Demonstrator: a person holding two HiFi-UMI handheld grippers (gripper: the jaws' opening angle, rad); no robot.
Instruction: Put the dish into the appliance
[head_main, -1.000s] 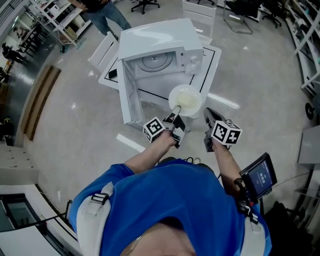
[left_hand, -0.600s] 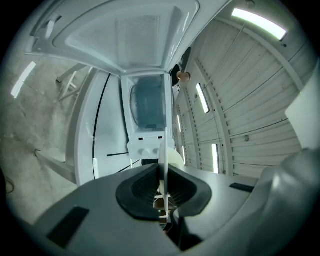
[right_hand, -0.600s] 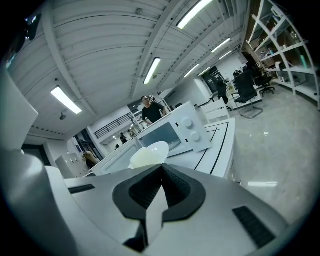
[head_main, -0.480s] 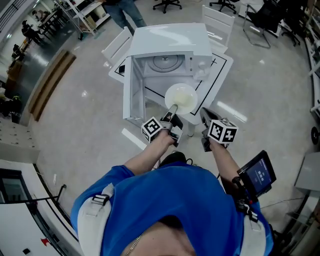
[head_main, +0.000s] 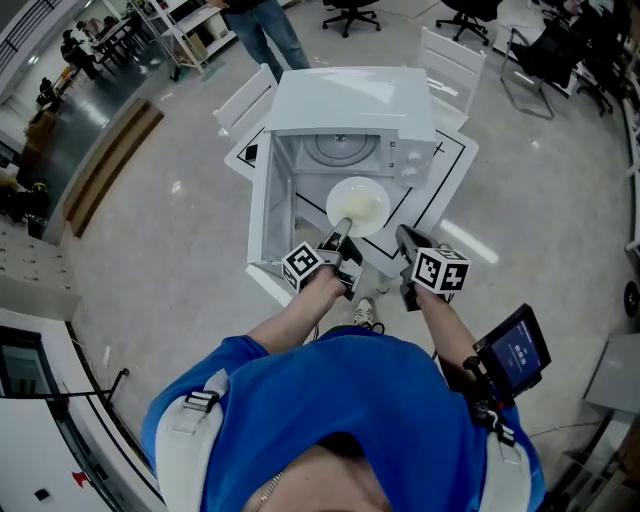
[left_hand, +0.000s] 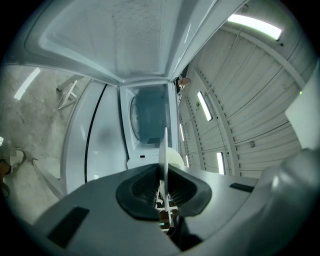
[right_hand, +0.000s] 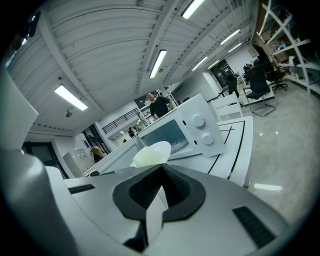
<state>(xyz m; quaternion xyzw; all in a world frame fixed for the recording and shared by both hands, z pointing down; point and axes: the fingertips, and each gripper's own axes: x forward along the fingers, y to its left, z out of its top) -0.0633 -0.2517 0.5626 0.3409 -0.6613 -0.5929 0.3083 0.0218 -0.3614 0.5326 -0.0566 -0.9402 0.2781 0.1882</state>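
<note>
A white microwave (head_main: 350, 100) stands on a white table (head_main: 448, 165), its door (head_main: 262, 205) swung open to the left and the glass turntable (head_main: 338, 148) showing inside. My left gripper (head_main: 340, 229) is shut on the near rim of a pale round dish (head_main: 358, 204), which hangs level just in front of the opening. In the left gripper view the dish (left_hand: 164, 145) shows edge on between the pads of the left gripper (left_hand: 164, 172), with the cavity (left_hand: 147, 117) straight ahead. My right gripper (head_main: 404, 236) is to the right of the dish, shut and empty. In the right gripper view, past the right gripper (right_hand: 161, 167), are the dish (right_hand: 151, 154) and the microwave (right_hand: 192, 130).
White chairs (head_main: 452, 60) stand behind the table and a person (head_main: 265, 30) stands at the back left. Black office chairs (head_main: 350, 12) sit farther off. A small screen (head_main: 515, 352) hangs by my right forearm. Grey floor surrounds the table.
Both grippers have moved toward the microwave. The dish, still held by the left gripper, has come from in front of the table edge up to the open cavity.
</note>
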